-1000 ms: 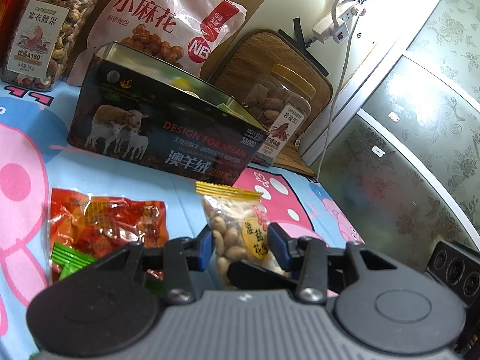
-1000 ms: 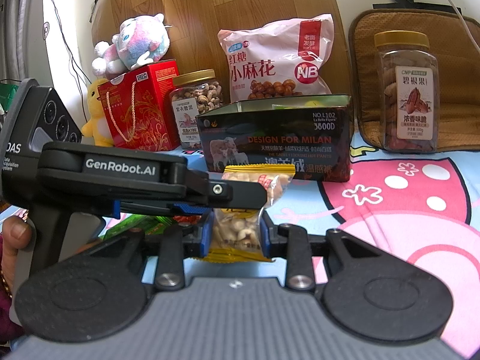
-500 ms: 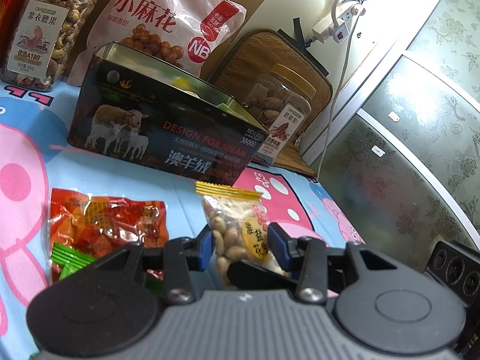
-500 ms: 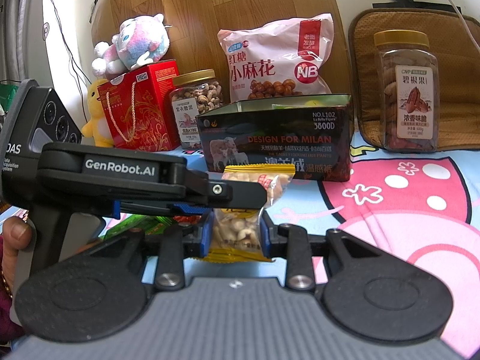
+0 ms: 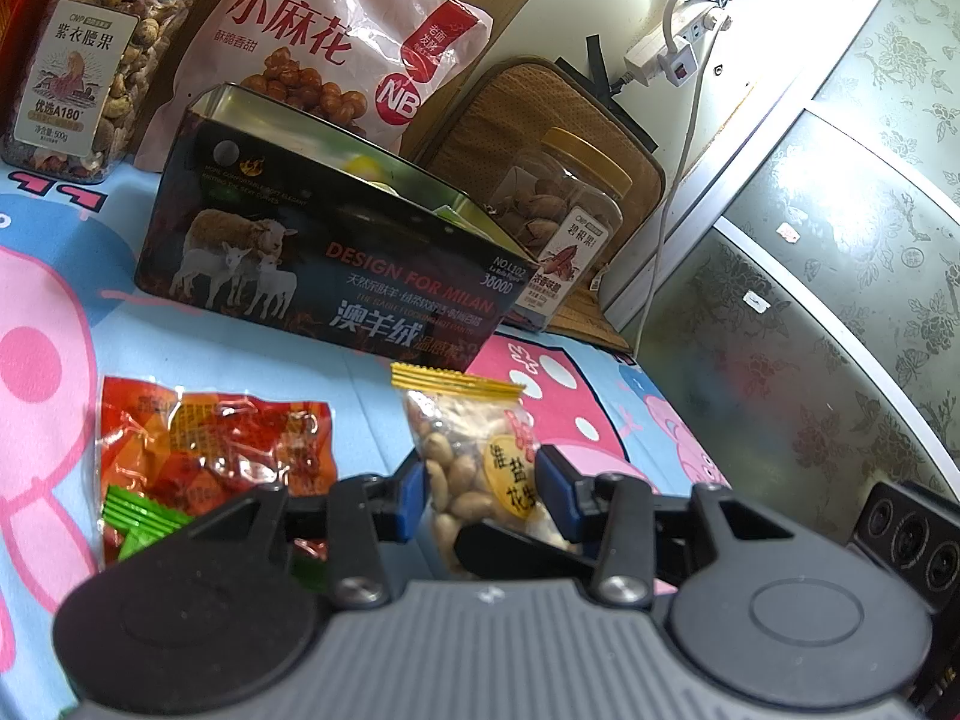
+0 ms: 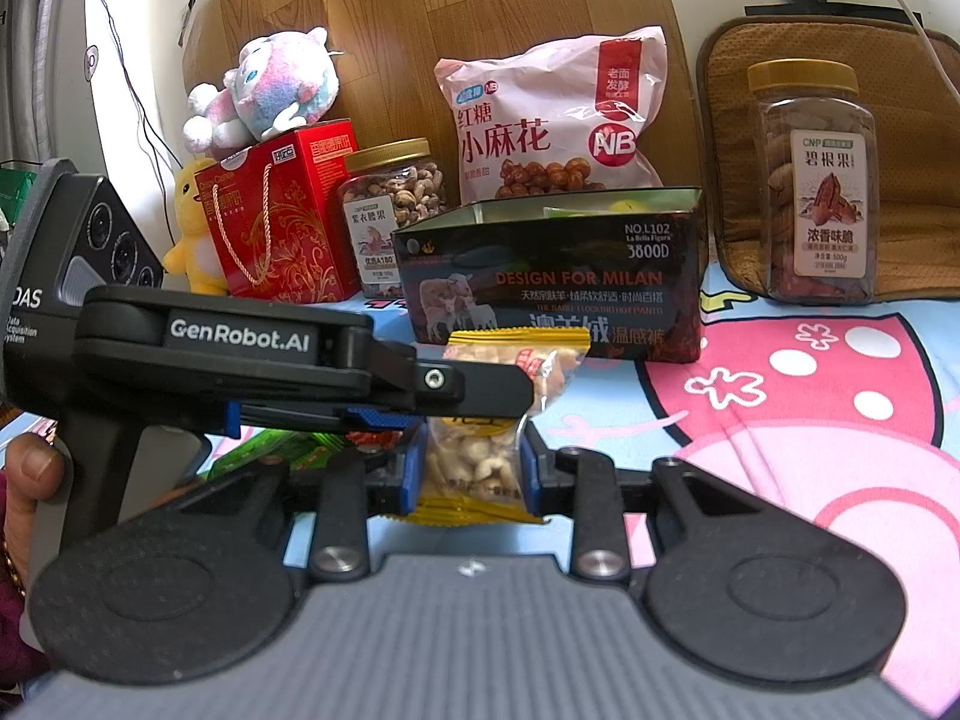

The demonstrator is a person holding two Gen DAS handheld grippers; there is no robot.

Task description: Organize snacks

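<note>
Both tools are pinching one peanut packet [image 6: 474,450]: right tool [image 6: 471,468] on its lower half, left tool [image 5: 480,498] mid-body. Tin box [image 6: 552,276] is sitting at 12 o'clock; lift together, then one releases.

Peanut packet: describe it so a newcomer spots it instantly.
Find the dark open tin with sheep printed on it, on the pink-and-blue cartoon cloth. Just in front of it is the peanut packet, between both grippers' blue fingers. Unlike the red candy bag beside it, it is clear with yellow crimped ends.
</note>
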